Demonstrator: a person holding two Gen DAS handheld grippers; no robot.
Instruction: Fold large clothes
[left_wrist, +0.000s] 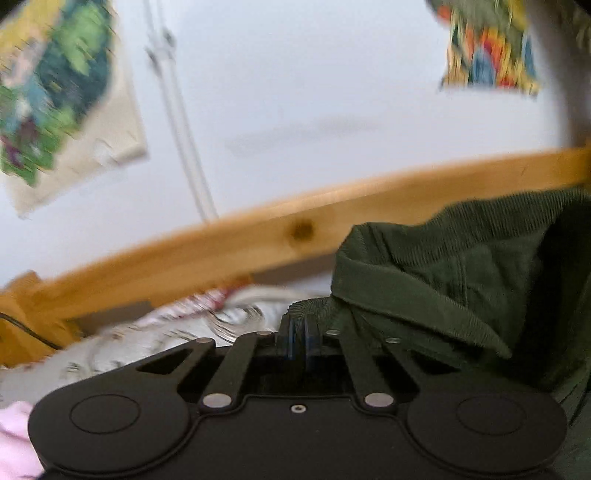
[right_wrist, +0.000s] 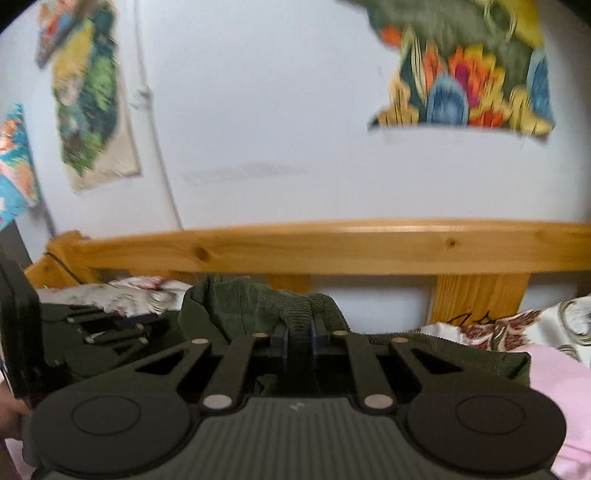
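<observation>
A dark green corduroy garment (left_wrist: 461, 266) is bunched up to the right in the left wrist view. My left gripper (left_wrist: 297, 326) is shut on an edge of it, with a ribbed fold showing just above the fingertips. In the right wrist view the same green garment (right_wrist: 236, 302) lies ahead. My right gripper (right_wrist: 299, 334) is shut on a ridge of its fabric, which runs down between the two fingers. The left gripper (right_wrist: 110, 332) shows at the left of that view, close beside the right one. The rest of the garment is hidden under the grippers.
A wooden bed rail (right_wrist: 332, 247) crosses behind the garment, in front of a white wall (right_wrist: 277, 110) with colourful cloth hangings (right_wrist: 461, 81). A floral bedsheet (left_wrist: 166, 332) covers the bed. Pink fabric (right_wrist: 561, 376) lies at the right and near left (left_wrist: 14, 435).
</observation>
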